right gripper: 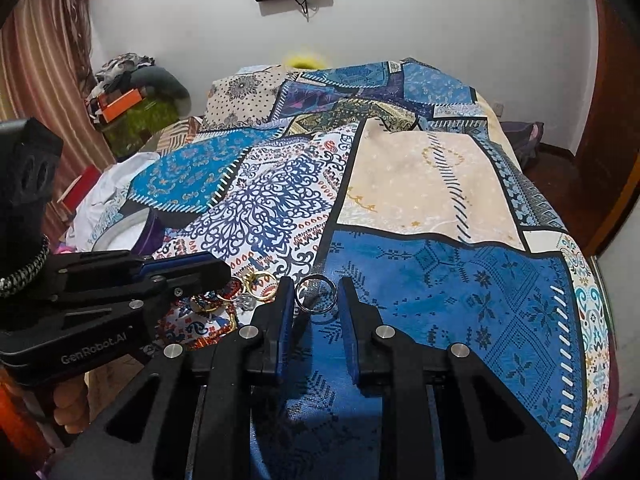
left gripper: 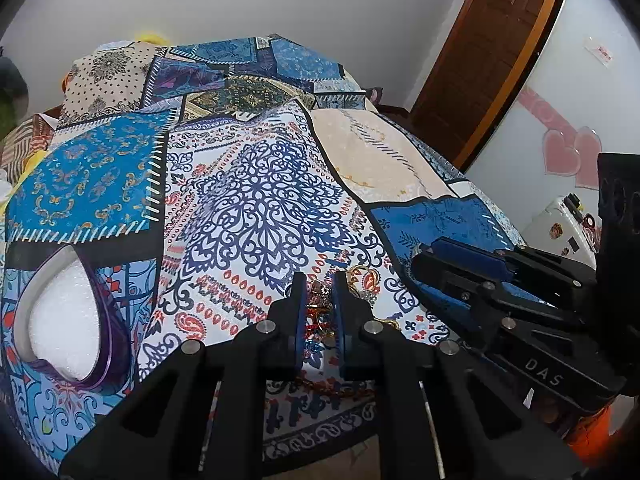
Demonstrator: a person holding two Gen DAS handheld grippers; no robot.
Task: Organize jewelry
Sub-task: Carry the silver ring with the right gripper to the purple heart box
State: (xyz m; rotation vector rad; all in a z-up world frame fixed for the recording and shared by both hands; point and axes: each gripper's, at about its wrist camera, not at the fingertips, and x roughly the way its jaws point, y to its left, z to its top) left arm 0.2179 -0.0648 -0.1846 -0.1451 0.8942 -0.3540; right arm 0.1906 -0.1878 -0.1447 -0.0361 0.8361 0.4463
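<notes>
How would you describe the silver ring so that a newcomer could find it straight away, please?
Start at the patchwork bedspread and find its dark blue cross-stitch patch nearest the camera. The silver ring lies there, between the right gripper's open fingers. It is plain grey metal and alone, unlike the gold jewelry pile to its left.

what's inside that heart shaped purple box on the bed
The heart-shaped purple box lies open on the patterned bedspread. Inside, only a white foam-like lining shows, with no jewelry visible on it. Anything under that lining is covered.
</notes>
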